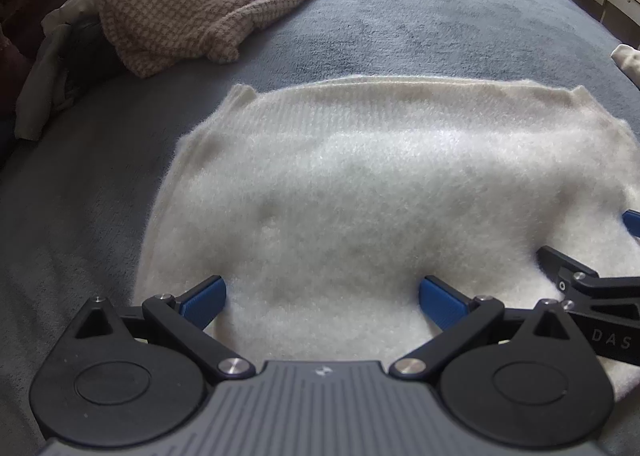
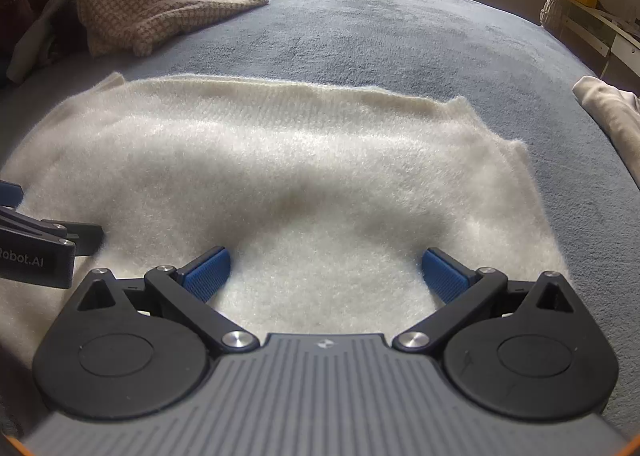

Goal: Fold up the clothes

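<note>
You are holding the left gripper [image 1: 322, 302] and the right gripper [image 2: 326, 274] side by side, both spread wide and gripping nothing, their blue pads [image 1: 204, 302] hovering over the near edge of the white fuzzy sweater [image 1: 360, 184]. It is lying flat on the grey-blue blanket [image 1: 400, 16]. Farther off, a houndstooth knit [image 1: 192, 16] is sitting in a clothes pile.

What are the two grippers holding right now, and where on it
Nothing. The left gripper and right gripper are both open over the near edge of the white sweater, with no fabric pinched.
</note>
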A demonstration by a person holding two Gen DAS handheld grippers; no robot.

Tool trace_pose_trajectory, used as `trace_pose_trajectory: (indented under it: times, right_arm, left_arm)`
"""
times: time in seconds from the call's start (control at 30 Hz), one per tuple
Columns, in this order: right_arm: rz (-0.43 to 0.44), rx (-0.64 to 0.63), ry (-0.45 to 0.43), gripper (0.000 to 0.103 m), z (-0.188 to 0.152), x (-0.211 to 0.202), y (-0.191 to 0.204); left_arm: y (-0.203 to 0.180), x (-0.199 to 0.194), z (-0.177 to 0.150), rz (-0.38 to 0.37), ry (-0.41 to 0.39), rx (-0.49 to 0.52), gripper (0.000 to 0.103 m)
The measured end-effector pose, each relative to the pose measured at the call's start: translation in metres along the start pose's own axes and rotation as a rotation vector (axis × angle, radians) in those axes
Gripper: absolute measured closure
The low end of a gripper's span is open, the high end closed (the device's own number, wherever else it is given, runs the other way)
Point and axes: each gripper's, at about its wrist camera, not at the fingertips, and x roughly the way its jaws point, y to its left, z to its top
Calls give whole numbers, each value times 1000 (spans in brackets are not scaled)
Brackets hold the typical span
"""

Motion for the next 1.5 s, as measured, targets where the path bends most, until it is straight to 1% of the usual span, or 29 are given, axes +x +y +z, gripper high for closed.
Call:
trace_pose_trajectory:
  times: [0.4,1.03,1.5]
  right_arm:
    - [0,-3,4,1,1,0,-1]
    - [-1,-5,11,1,2,0,-1]
    - [-1,-5,12,1,1,0,-1]
  left_arm:
    - [-2,-1,2,19,23,-7,0]
    - [-2,0,5,27,43,-15,0]
    - [-3,-1,5,35,46,-16,0]
